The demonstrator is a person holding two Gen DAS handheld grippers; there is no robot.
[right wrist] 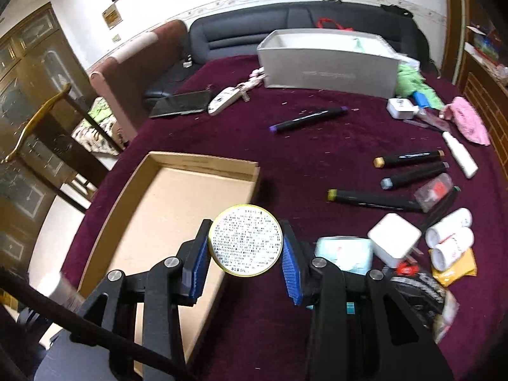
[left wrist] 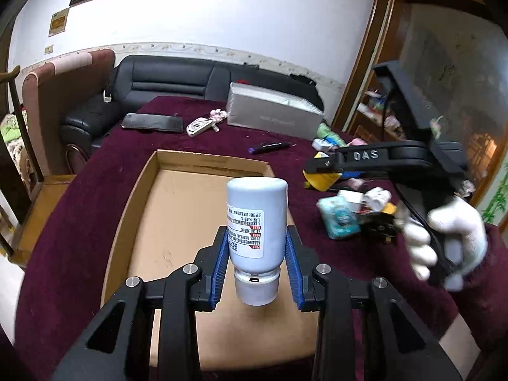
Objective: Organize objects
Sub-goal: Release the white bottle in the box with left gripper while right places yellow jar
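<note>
While your left tongs pinch a pale blue bottle by its lower body, cap end toward the camera, it hangs above the open cardboard tray on the maroon tabletop. Right of that, your right tongs pinch a round gold-rimmed tin, printed face to the lens, over the tray's right edge. Your gloved hand grips that tool's handle. Further right lies the clutter: black markers, a white charger block, two small white rolls. A grey box stands at the far edge.
</note>
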